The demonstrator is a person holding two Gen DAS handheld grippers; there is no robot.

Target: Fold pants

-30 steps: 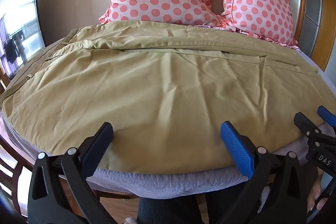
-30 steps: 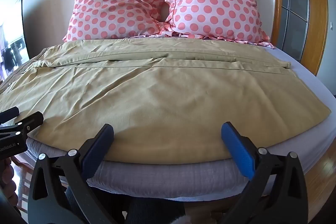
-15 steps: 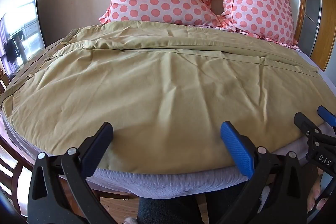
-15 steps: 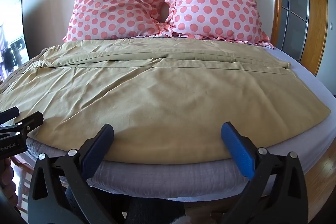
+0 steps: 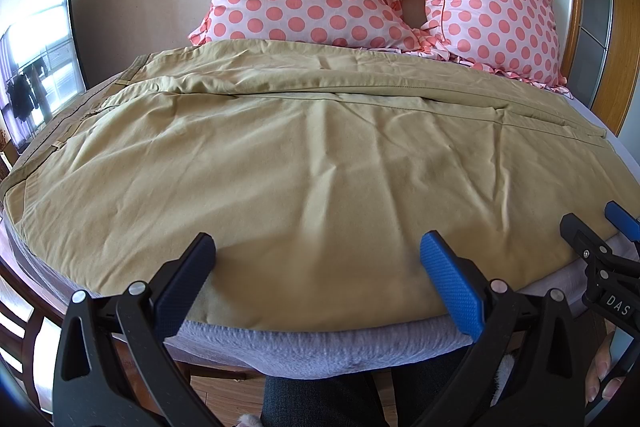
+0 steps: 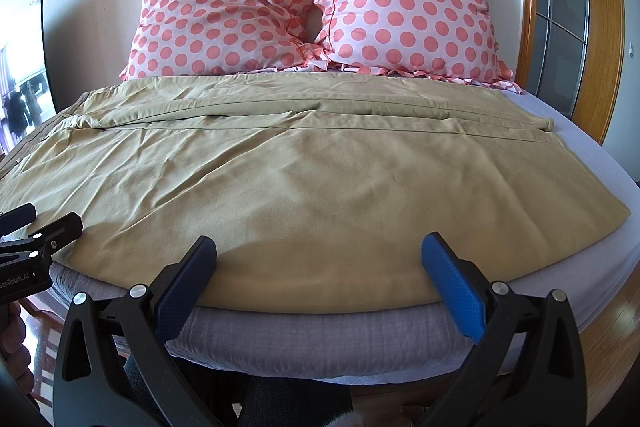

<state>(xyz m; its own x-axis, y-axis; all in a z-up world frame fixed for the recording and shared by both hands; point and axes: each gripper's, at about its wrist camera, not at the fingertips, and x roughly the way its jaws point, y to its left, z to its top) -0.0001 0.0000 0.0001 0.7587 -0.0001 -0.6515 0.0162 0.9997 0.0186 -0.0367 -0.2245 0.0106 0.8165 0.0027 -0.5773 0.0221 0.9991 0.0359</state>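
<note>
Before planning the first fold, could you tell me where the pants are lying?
The khaki pants lie spread across the bed, in front of the polka-dot pillows, waistband at the left in both views.

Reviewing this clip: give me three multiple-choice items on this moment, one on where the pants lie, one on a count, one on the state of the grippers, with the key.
1. Where do the khaki pants lie?
A. Spread flat across the bed, in front of the pillows
B. Heaped on the floor
C. Draped over the pillows

2. How many polka-dot pillows stand at the wall?
A. One
B. Two
C. Four

3. What state are the left gripper and right gripper in?
A. Both shut on the pants
B. One open, one shut on the pants
C. Both open, holding nothing

Key: 1 A, the cloth is laid out on the mattress short of the pillows. 2 B, two stand side by side. 3 C, each wrist view shows its fingers wide apart at the near edge with no cloth between them.
</note>
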